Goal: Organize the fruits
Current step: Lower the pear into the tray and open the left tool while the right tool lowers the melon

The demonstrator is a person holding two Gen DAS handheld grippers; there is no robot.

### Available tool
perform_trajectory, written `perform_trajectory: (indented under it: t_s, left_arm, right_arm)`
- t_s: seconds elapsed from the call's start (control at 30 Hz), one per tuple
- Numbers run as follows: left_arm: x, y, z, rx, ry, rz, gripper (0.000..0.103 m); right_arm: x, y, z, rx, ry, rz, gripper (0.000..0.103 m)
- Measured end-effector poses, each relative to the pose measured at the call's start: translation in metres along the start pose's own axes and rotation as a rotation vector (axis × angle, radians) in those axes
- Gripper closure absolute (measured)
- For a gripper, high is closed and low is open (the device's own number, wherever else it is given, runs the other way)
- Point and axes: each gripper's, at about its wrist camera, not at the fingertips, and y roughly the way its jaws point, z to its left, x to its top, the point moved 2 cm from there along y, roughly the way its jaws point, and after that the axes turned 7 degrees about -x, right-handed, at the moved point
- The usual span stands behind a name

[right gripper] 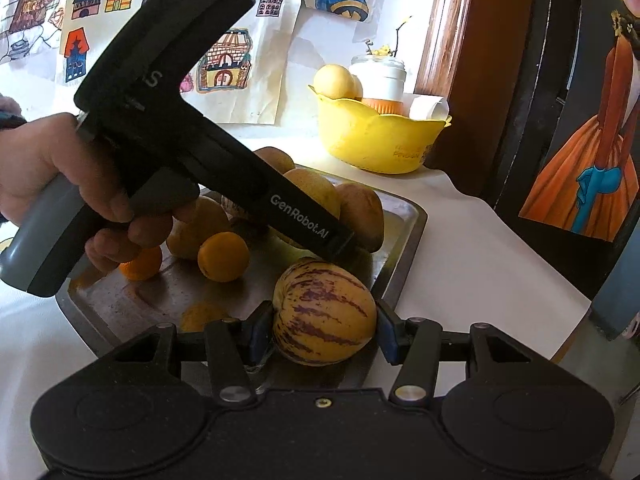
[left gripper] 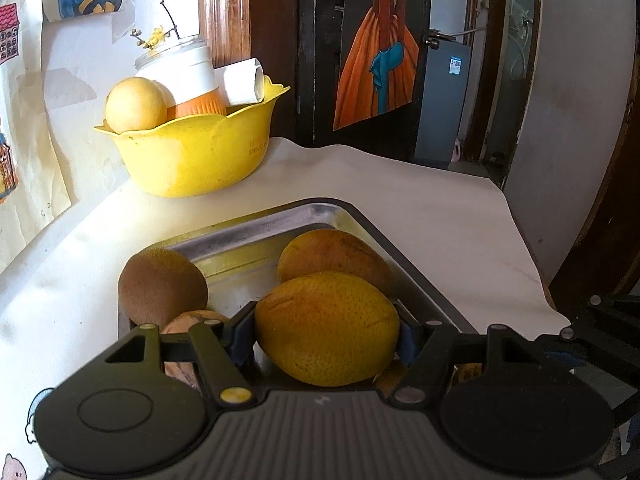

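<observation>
We see the left claw [left gripper: 327, 330] angled downward, its blue pads pressed on both sides of a mango [left gripper: 327, 328] with dull orange, speckled skin. The right claw [right gripper: 322, 326] also tilts down and grips a round yellow melon [right gripper: 325, 312] streaked with purple. A hand [right gripper: 60, 188] wraps the left tool's grey handle. Both fruits sit over a shallow metal tray [right gripper: 404, 240] with a dark rim, holding a fuzzy brown kiwi [left gripper: 162, 286], small oranges [right gripper: 223, 256] and more fruit. Beyond it a scalloped yellow plastic bowl [left gripper: 192, 152] stands against the wall. To the right of the tray, the white surface [left gripper: 440, 232] lies open up to its wavy edge.
</observation>
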Motion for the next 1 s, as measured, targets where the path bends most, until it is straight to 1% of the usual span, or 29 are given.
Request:
perform_trajectory:
  t_s: [0.67, 1.0]
  left_arm:
    - [-0.0007, 0.0005, -0.002, 0.014, 0.005, 0.0, 0.032]
    - [0.0009, 0.0019, -0.0006, 0.016, -0.016, 0.001, 0.032]
  right_arm:
    - [-0.0016, -0.0026, 0.0014, -0.002, 0.006, -0.012, 0.048]
    - [-0.0022, -0.0038, 0.002, -0.004, 0.013, -0.015, 0.047]
